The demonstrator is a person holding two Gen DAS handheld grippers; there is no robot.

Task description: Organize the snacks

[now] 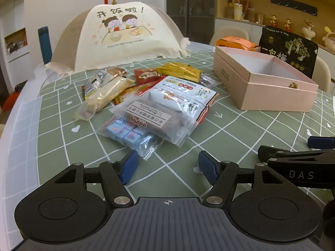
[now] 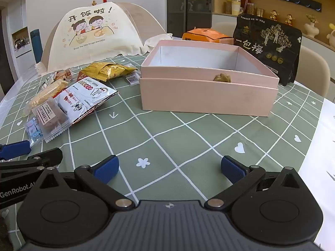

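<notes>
Both released tools, left tool (image 1: 168, 167) and right tool (image 2: 169, 169), face heaped snack packets (image 1: 146, 104).

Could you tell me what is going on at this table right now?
A person holds two grippers over a green checked tablecloth. The left gripper and right gripper are both open and hold nothing. A pile of snack packets lies loose beside an open pink box, which looks empty, so sorting has not begun.
</notes>
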